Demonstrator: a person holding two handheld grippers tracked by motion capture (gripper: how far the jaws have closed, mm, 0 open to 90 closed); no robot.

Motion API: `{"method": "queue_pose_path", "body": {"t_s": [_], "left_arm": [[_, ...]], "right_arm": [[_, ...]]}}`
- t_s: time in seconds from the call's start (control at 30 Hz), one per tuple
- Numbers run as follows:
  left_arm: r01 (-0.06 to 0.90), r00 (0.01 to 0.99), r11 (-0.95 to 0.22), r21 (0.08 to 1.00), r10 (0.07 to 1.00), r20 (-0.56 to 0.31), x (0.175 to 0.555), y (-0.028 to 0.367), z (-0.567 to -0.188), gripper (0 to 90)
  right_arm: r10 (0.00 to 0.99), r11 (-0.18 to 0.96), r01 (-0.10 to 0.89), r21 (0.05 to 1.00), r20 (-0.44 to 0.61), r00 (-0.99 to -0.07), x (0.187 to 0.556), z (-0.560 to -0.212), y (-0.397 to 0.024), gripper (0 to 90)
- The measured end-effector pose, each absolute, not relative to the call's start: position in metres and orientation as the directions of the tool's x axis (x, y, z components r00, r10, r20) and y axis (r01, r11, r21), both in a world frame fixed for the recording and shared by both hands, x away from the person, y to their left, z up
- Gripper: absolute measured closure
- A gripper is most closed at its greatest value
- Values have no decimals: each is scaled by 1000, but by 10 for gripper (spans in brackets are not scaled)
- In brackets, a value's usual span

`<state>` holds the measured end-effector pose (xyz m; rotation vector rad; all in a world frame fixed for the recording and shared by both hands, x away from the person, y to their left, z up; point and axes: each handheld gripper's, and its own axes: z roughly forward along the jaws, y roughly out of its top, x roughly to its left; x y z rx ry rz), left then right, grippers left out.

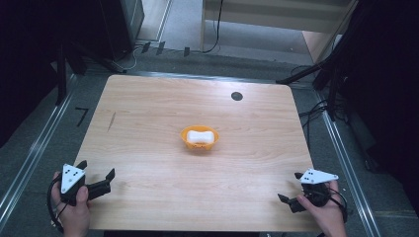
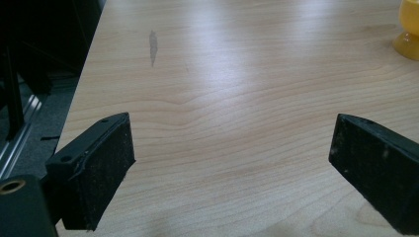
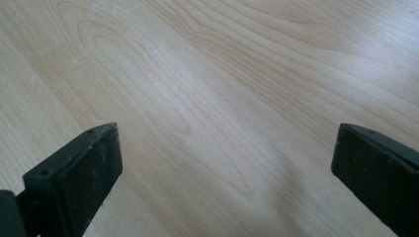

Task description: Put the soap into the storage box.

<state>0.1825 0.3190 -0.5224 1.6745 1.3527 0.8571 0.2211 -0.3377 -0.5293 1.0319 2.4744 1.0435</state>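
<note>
The left claw [image 1: 97,169] rests at the near left corner of the pale wood-grain bench [image 1: 148,113] with its jaws spread wide and nothing between them. The right claw [image 1: 291,186] sits at the near right corner, likewise gaping and empty. Ahead of both, roughly midway between them and well apart from each, stands the small orange plastic bowl [image 1: 199,138] with a white, rounded block [image 1: 200,136] lying inside it; what the block is made of I cannot tell. From the left claw's own view the yellow-orange bowl [image 2: 409,29] peeks in far ahead and to the right of its jaws, while the bench [image 3: 207,74] in front of the right claw's jaws is bare.

I judge this to be the opening stance: neither claw has begun its reach, and the bowl and its contents look untouched. The next move likely calls for one claw to travel forward and inward toward the bowl, come down over the white block with jaws already wide enough, and close on it without tipping the light bowl; the other claw may need to steady the rim.

The bench surface is smooth and lightly glossy, with a short dark scuff [image 1: 111,121] ahead of the left claw and a small round dark hole [image 1: 236,96] beyond the bowl. Around the bench lie grey floor, metal rails, dark stands and loose cables.
</note>
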Motion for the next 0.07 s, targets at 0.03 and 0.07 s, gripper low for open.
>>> {"method": "queue_pose_path", "body": {"t_s": [0.03, 0.07], "left_arm": [[440, 199, -108, 892, 980, 20, 183, 319, -522, 40], [441, 199, -106, 891, 980, 18, 183, 319, -523, 40]], "right_arm": [[701, 489, 511, 707, 31, -712, 221, -529, -338, 0], [702, 479, 507, 716, 34, -711, 220, -529, -339, 0]]}}
